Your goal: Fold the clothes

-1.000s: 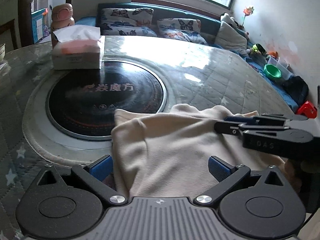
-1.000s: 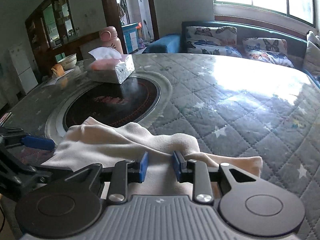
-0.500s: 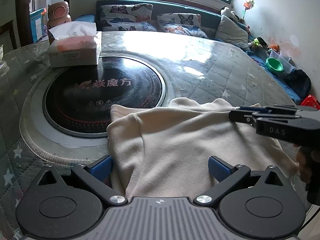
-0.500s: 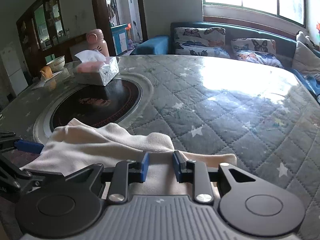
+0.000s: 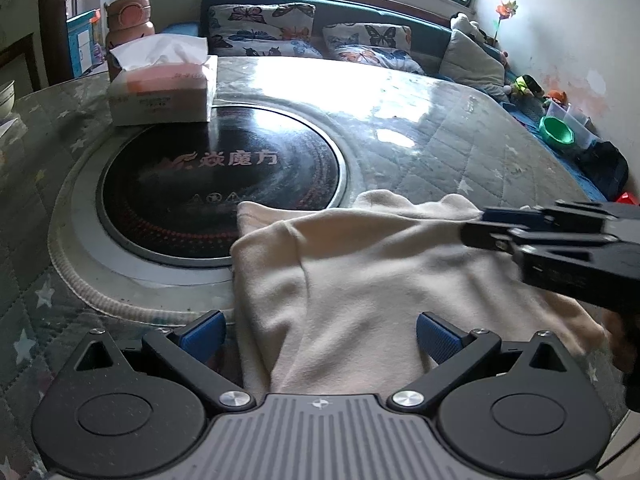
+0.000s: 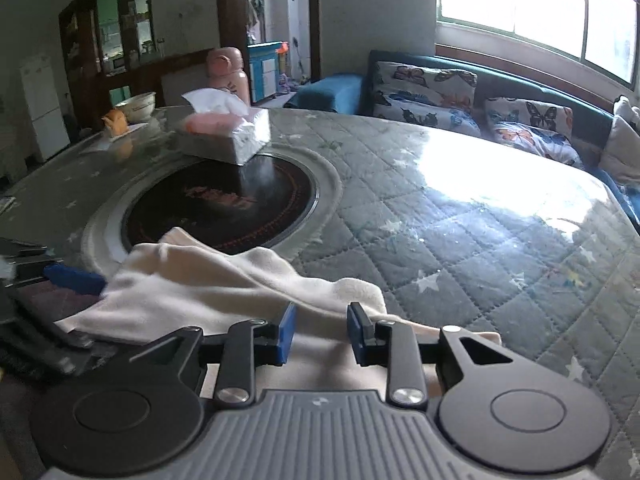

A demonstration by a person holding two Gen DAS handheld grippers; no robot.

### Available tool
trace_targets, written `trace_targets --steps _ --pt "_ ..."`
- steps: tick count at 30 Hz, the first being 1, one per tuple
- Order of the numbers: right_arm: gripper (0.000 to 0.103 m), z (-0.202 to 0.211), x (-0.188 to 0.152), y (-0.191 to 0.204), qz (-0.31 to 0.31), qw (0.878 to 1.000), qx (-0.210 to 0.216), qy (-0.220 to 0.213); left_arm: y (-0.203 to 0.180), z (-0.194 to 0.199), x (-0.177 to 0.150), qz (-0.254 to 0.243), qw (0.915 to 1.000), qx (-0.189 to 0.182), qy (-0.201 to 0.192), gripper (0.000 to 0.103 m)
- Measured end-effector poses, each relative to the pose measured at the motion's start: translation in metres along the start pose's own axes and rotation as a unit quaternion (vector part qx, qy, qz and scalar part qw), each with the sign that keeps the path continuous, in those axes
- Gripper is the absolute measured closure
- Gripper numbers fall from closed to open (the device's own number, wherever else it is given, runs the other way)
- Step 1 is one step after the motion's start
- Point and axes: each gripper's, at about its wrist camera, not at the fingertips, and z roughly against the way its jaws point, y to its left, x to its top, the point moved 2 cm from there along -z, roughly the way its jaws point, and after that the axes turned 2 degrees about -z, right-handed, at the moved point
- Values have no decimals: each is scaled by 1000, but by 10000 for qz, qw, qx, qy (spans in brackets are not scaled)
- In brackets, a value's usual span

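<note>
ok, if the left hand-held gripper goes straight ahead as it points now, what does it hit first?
Likely the cream garment, already lying between its open fingers. Past that lies the black cooktop. Depth is uncertain.

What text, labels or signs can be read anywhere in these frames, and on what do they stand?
"焱魔方": white characters with a flame-like logo on the black cooktop.
Three small warning symbols below them: too small to read.
Print on the tissue box: blurred.
Red lettering on the cooktop in the right wrist view: blurred.
</note>
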Motion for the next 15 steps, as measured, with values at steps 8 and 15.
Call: trace_targets --steps 8,15 --pt "75 45 -29 -1 90 9999 125 73 -1 -1 -2 -33 10000 -9 4 0" --pt "75 52 -44 -5 48 9998 72 171 -2 -1 -1 -75 10000 30 13 0"
